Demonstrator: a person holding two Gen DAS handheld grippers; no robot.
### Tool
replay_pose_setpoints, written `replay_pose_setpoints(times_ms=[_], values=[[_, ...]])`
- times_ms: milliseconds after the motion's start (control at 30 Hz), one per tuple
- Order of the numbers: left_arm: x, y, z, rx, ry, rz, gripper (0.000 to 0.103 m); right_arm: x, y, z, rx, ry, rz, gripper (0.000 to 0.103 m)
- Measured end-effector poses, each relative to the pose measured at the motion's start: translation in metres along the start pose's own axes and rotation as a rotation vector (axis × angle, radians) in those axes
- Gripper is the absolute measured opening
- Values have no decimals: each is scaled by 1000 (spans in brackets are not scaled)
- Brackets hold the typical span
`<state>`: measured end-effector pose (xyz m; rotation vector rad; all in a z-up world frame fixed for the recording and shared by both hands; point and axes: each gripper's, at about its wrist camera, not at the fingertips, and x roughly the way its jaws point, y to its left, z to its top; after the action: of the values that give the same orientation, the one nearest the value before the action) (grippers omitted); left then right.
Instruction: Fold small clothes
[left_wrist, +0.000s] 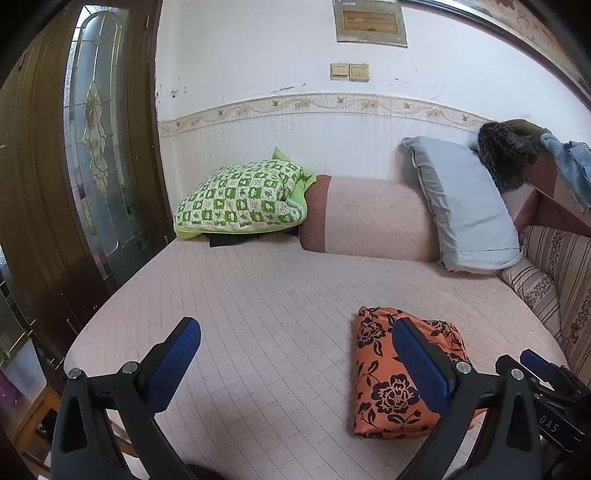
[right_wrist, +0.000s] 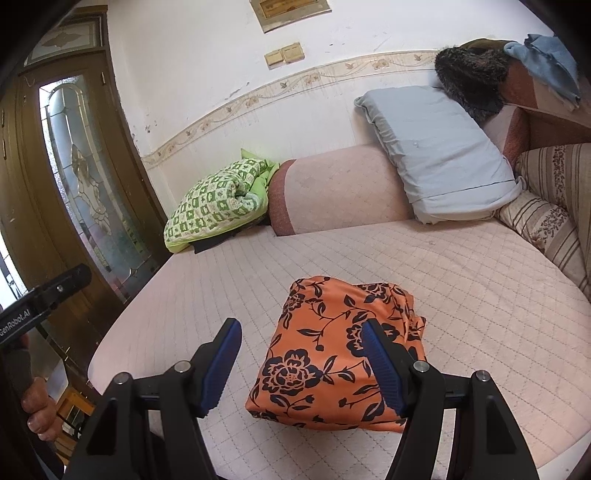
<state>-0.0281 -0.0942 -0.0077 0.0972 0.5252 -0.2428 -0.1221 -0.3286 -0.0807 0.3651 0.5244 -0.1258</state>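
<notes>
An orange garment with a black flower print (right_wrist: 332, 354) lies folded into a compact bundle on the pink quilted bed (right_wrist: 461, 280). My right gripper (right_wrist: 301, 332) is open just above its near edge, blue pads apart, nothing pinched between them. In the left wrist view the same orange garment (left_wrist: 384, 373) sits to the right, partly behind the right finger of my left gripper (left_wrist: 295, 332), which is open over bare mattress (left_wrist: 258, 295). The other gripper's blue tip (left_wrist: 535, 363) shows at the far right of that view.
A green checked quilt (left_wrist: 240, 199), a pink bolster (left_wrist: 369, 218) and a pale blue pillow (left_wrist: 465, 206) line the wall at the far side. A striped cushion (right_wrist: 543, 225) and dark furry item (right_wrist: 472, 77) are at the right. A wooden glass-panelled door (left_wrist: 96, 147) stands left of the bed.
</notes>
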Motion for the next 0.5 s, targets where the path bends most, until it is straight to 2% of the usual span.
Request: replay_pose_setpoints(times_ms=[167, 300, 400, 500], values=[[-3, -8, 0, 36, -23, 27, 103, -1, -6, 0, 17, -4, -1, 71], [-4, -17, -1, 72, -49, 17, 103, 1, -10, -1, 23, 1, 4, 71], [-9, -23, -2, 77, -88, -28, 103, 2, -12, -3, 24, 1, 3, 71], [-2, -21, -2, 39, -83, -73, 103, 2, -19, -3, 39, -5, -5, 71]])
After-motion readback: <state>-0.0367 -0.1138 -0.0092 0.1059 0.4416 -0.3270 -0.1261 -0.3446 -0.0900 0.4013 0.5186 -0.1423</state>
